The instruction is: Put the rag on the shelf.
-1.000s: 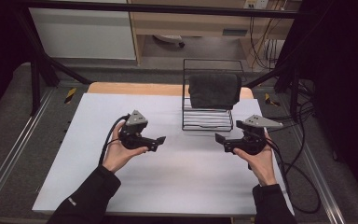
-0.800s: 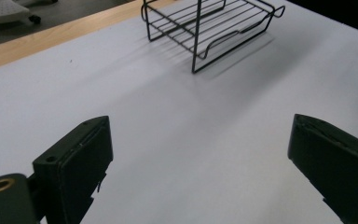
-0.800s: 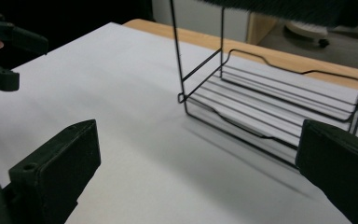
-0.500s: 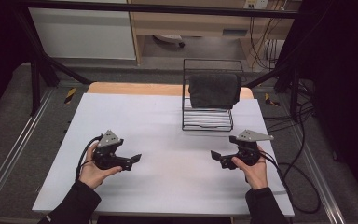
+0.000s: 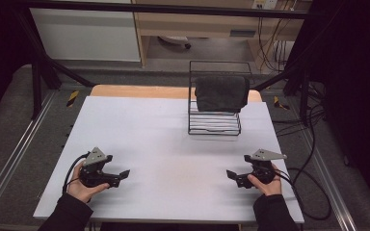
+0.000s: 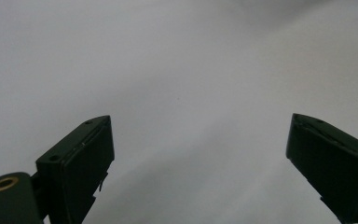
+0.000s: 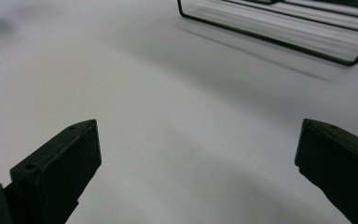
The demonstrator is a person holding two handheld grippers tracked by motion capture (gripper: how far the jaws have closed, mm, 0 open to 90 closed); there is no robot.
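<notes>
High view: a white table (image 5: 173, 139) with a person's two forearms entering from the bottom edge.
Left gripper (image 5: 121, 174): held in the left hand (image 5: 82, 185) near the front-left corner, low over the tabletop, pointing toward the middle.
Left jaws: spread wide in the left gripper view (image 6: 198, 158) — nothing between them, bare white surface beyond.
Right gripper (image 5: 232, 176): held in the right hand (image 5: 265, 184) near the front-right corner, pointing inward toward the other one; the two are well apart.
Right jaws: wide apart in the right gripper view (image 7: 198, 163), holding nothing.
Wire rack (image 5: 215, 126): black, standing at the far right part of the table, well beyond both grippers; its lower bars show at the top of the right gripper view (image 7: 279, 39).
Dark cloth (image 5: 221, 93): draped over the rack's top — probably a towel, though its detail is too dim to tell.
Cables (image 5: 313, 192): trail off the table's right edge.
</notes>
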